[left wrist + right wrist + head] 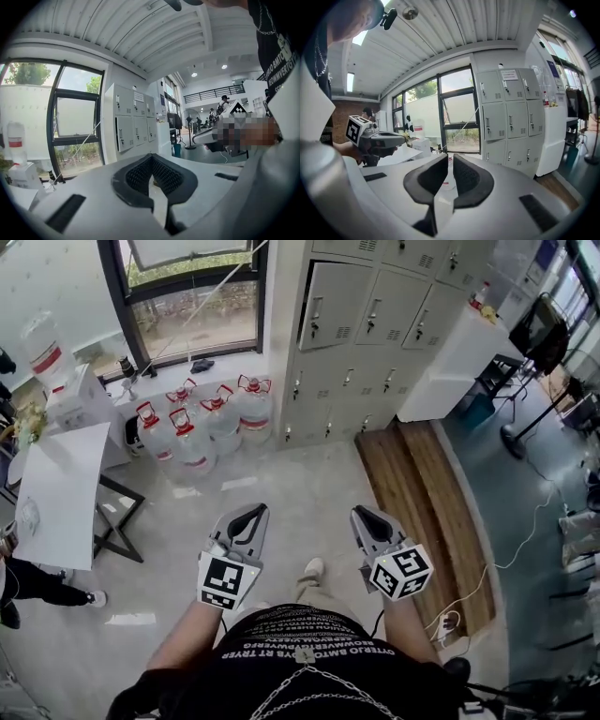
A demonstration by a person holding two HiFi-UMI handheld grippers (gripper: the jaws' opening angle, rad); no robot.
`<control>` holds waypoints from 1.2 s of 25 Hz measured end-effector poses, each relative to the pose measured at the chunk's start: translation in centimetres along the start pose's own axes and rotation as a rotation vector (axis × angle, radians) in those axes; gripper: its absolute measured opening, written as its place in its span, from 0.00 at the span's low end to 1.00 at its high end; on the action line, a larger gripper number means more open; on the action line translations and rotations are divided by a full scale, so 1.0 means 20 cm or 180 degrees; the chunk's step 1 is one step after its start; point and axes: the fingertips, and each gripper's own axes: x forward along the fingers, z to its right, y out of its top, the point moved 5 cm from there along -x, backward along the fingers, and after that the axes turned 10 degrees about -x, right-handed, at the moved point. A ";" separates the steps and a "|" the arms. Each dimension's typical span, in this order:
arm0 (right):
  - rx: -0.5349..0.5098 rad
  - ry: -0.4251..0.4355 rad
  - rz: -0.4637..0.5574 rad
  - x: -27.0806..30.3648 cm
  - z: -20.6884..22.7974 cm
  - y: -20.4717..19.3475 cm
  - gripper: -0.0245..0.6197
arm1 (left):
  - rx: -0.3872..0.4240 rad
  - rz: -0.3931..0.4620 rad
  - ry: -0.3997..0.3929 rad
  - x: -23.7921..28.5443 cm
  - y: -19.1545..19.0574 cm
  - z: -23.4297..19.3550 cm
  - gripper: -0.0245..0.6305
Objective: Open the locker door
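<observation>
A bank of grey lockers [375,315] stands against the far wall, well ahead of both grippers; it also shows in the left gripper view [133,122] and the right gripper view [511,117]. One door in the left column [330,306] stands slightly out from the rest. My left gripper [246,521] is held low in front of my body, its jaws meeting at the tips [151,158] with nothing between them. My right gripper [367,521] is level with it, its jaws a narrow gap apart [450,159] and empty. Neither gripper touches the lockers.
Several large water bottles [206,418] crowd the floor below the window, left of the lockers. A white table [61,493] and a person's legs [37,582] are at the left. A wooden platform [422,512] and a white cabinet [459,362] lie to the right, with a power strip [445,622] nearby.
</observation>
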 end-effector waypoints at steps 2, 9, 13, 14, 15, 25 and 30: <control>0.0024 0.0063 0.0005 0.05 0.05 -0.02 0.09 | -0.0015 -0.0014 0.0052 0.06 0.00 -0.02 0.04; 0.0070 0.0263 -0.0003 0.25 0.32 -0.05 0.09 | -0.0042 -0.0011 0.0170 0.40 0.06 -0.08 0.04; 0.0104 0.0357 -0.0007 0.39 0.50 -0.08 0.09 | -0.0019 0.0053 0.0095 0.62 0.09 -0.10 0.04; 0.0104 0.0368 0.0002 0.42 0.54 -0.08 0.09 | -0.0023 0.0051 0.0090 0.68 0.10 -0.11 0.04; 0.0111 0.0373 0.0011 0.44 0.59 -0.08 0.09 | -0.0025 0.0028 0.0092 0.74 0.09 -0.11 0.04; 0.0239 0.0426 0.0040 0.60 1.00 -0.12 0.09 | -0.0003 -0.0076 0.0097 1.23 0.17 -0.12 0.04; 0.0235 0.0555 0.0049 0.65 1.19 -0.11 0.09 | 0.0020 -0.0091 0.0176 1.38 0.22 -0.09 0.04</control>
